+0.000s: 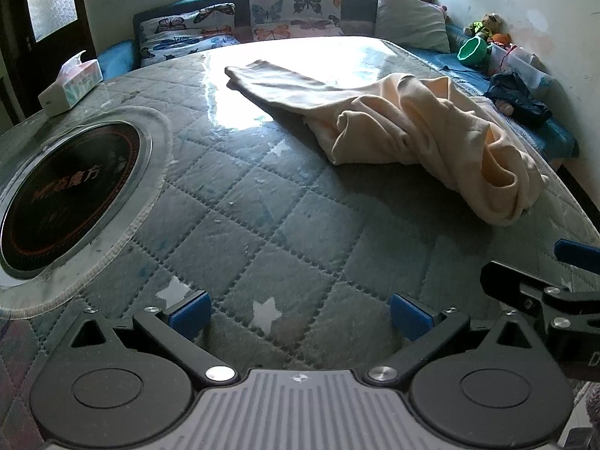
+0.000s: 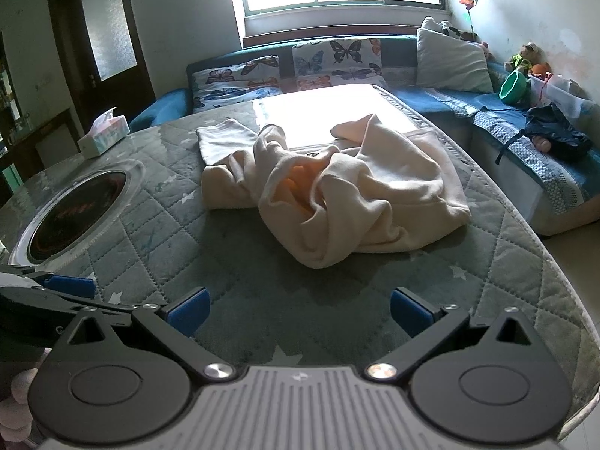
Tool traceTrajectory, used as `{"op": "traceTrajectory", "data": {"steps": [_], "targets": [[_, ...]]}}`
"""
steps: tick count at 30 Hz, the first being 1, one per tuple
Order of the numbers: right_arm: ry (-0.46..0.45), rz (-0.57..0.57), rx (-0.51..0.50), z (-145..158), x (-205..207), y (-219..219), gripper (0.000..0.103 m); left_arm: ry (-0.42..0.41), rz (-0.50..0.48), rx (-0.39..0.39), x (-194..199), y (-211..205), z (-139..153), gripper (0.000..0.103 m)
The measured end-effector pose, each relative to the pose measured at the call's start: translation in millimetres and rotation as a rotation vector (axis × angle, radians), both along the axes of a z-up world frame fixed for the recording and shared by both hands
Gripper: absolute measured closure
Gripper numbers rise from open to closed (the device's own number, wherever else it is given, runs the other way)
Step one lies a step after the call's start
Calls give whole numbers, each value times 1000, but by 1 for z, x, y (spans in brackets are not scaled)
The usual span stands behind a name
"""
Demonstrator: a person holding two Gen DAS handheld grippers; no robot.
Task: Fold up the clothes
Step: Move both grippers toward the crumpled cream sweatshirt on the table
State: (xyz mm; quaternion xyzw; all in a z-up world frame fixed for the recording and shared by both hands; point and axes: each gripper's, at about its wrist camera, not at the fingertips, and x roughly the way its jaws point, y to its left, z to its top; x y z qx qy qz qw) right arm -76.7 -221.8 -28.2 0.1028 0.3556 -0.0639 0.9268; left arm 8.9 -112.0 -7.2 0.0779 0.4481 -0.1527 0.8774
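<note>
A cream-coloured garment (image 1: 412, 127) lies crumpled on the quilted grey-green table cover (image 1: 262, 202), one sleeve stretched toward the far left. In the right wrist view the garment (image 2: 348, 191) sits bunched in the middle of the table with its orange inside showing. My left gripper (image 1: 298, 315) is open and empty, low over the cover, well short of the garment. My right gripper (image 2: 298, 313) is open and empty, just in front of the garment's near edge. The right gripper's blue finger (image 1: 577, 251) shows at the right edge of the left wrist view.
A round black induction hob (image 1: 71, 191) is set into the table at left. A tissue box (image 1: 71, 82) stands at the far left edge. A sofa with butterfly cushions (image 2: 285, 71), a grey pillow (image 2: 453, 60), a green bowl (image 2: 513, 88) and toys lines the far and right sides.
</note>
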Motion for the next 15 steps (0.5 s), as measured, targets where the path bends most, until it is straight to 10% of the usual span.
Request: {"op": "traceTrajectory", "data": {"steps": [15], "targets": [[-5,-2,13,1,5,-5,0,4,-2,4,6,-7,0,0]]}}
